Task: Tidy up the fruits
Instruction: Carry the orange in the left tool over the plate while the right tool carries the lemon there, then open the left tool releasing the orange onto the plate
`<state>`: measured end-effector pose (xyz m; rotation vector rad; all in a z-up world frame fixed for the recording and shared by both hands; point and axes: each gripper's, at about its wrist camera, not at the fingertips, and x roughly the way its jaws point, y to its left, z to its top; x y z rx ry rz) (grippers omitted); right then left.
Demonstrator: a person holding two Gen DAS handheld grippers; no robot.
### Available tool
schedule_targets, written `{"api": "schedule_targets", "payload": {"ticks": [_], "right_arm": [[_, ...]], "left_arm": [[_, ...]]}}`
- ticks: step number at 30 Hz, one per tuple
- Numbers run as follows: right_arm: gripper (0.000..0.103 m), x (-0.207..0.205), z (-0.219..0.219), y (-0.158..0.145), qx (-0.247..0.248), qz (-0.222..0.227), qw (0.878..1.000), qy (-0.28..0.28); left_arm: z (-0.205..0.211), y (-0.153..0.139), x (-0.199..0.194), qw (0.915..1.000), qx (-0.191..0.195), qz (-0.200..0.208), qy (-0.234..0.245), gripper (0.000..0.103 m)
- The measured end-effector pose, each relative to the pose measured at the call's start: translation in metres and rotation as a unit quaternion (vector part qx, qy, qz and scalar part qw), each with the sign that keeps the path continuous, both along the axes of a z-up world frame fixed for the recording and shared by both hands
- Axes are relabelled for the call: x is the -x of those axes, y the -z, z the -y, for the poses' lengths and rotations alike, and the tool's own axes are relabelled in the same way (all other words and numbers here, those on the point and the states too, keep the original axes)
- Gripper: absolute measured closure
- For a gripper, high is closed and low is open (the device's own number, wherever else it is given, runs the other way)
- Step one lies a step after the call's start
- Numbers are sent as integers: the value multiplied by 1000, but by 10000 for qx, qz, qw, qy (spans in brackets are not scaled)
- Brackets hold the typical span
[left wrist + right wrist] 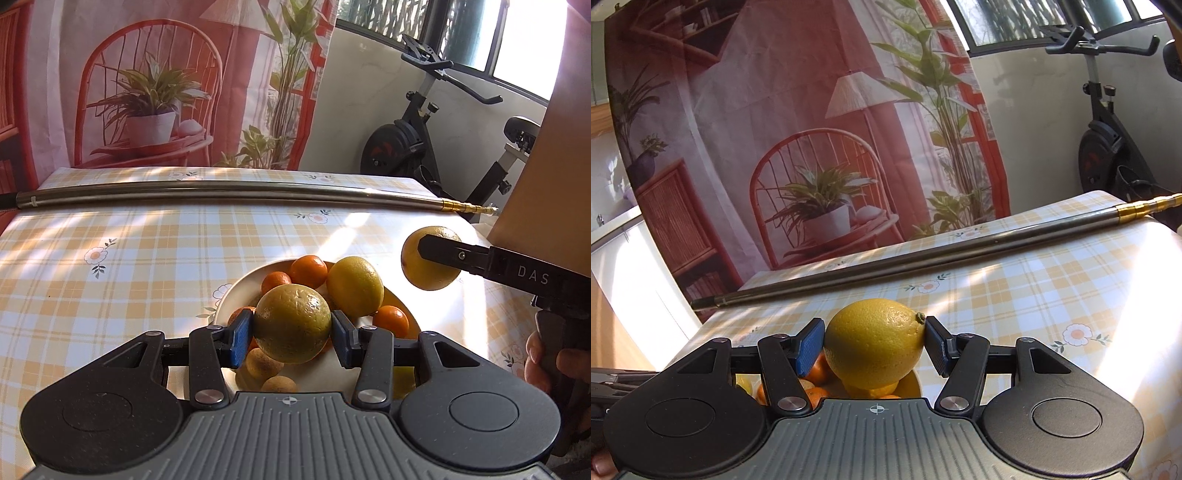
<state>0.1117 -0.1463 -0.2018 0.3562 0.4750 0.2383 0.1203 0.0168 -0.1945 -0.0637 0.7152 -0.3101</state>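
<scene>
Above the white plate (pixel 225 295) of fruit on the checked bench (pixel 110 236), the left tongs (pixel 291 329) clamp a greenish-yellow orange (pixel 291 325) between their blue pads. To the right, the right tongs (pixel 874 341) grip a yellow citrus (pixel 873 341), held clear of the bench. A metal pole (pixel 221 192) lies along the far side.

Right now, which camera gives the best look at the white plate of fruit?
The left wrist view: the round white plate lies open below, holding small orange tangerines. The right wrist view shows only a sliver of it under the tool.
</scene>
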Motion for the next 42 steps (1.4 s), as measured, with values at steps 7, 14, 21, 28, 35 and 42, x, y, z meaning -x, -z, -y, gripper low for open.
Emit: {"api": "schedule_targets", "payload": {"ticks": [7, 14, 21, 28, 35, 42], "right_arm": [[49, 8, -5, 5, 5, -94, 9999, -61], [48, 9, -7, 8, -13, -140, 9998, -113], [49, 6, -7, 11, -39, -163, 9998, -142], [48, 3, -5, 13, -69, -210, 9997, -144], [48, 2, -5, 14, -70, -222, 9996, -144], [48, 1, -6, 15, -60, -232, 9996, -152]], "left_arm": [[1, 4, 5, 9999, 12, -101, 93, 56], [5, 10, 5, 9996, 27, -222, 173, 56], [14, 11, -4, 9991, -281, -87, 291, 56], [24, 18, -11, 9973, -519, -167, 488, 56], [36, 25, -7, 9931, -996, -63, 624, 56], [41, 29, -2, 9896, -1223, -5, 753, 55]]}}
